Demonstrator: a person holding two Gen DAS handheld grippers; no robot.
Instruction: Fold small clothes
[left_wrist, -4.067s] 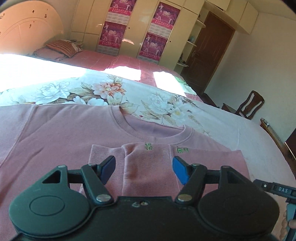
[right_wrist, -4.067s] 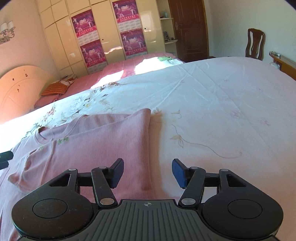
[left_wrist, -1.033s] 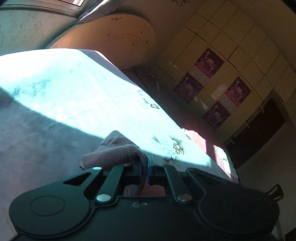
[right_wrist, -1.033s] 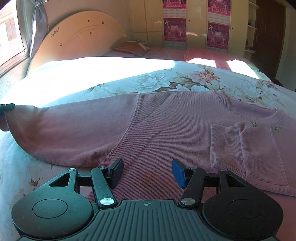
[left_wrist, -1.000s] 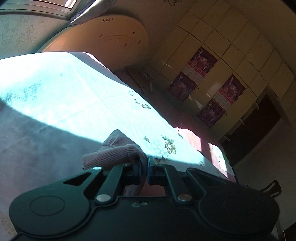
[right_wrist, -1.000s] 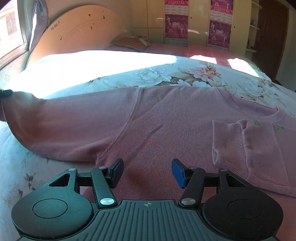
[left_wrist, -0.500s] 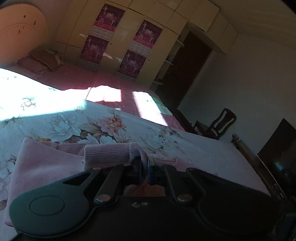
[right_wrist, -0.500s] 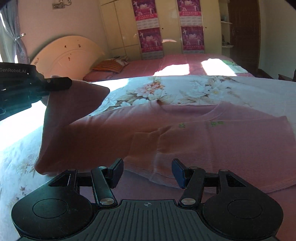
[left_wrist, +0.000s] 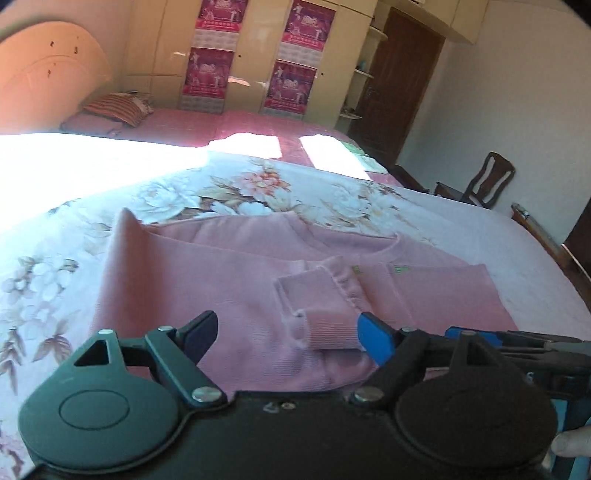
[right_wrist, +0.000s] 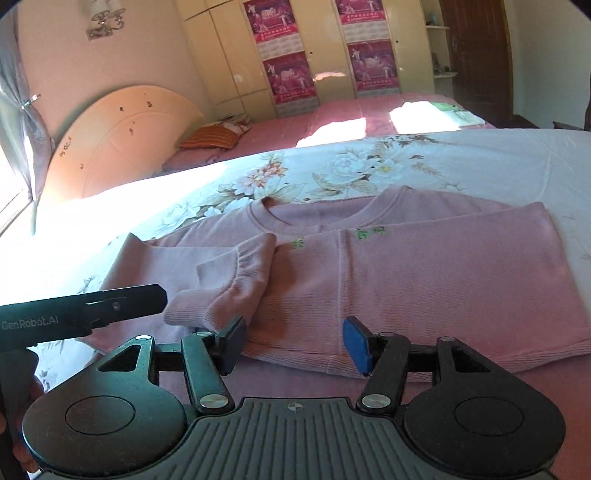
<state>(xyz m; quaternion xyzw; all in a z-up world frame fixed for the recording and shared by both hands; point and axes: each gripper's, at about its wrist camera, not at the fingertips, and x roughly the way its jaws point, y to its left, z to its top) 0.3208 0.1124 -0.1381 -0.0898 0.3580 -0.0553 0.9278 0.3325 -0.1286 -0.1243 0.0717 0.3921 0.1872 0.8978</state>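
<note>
A pink sweater (right_wrist: 424, 273) lies flat on a floral bedspread (right_wrist: 332, 166), neckline toward the top of the frame and hem toward the cameras, with both sleeves laid in over the chest. In the right wrist view the left sleeve cuff (right_wrist: 236, 273) sits rumpled at centre left, its ribbed end curled up off the body, while the right half lies smooth toward centre right.

The left hand-held gripper (left_wrist: 288, 332) is spread wide and holds nothing; in its own view the cuff (left_wrist: 321, 302) lies just ahead, between its fingers and nearer the blue right pad (left_wrist: 373, 339). The right hand-held gripper (right_wrist: 291, 343) is equally wide and empty, poised just above the hem (right_wrist: 388, 362) at lower centre.

The sweater's long axis runs away from both grippers, from hem up to collar (right_wrist: 332, 214). Judged from this layout, the next fold would carry the hem up toward the collar, and both grippers already face that near edge, the right one closer to its middle. The loose cuff looks likely to bunch under any such fold unless flattened.
</note>
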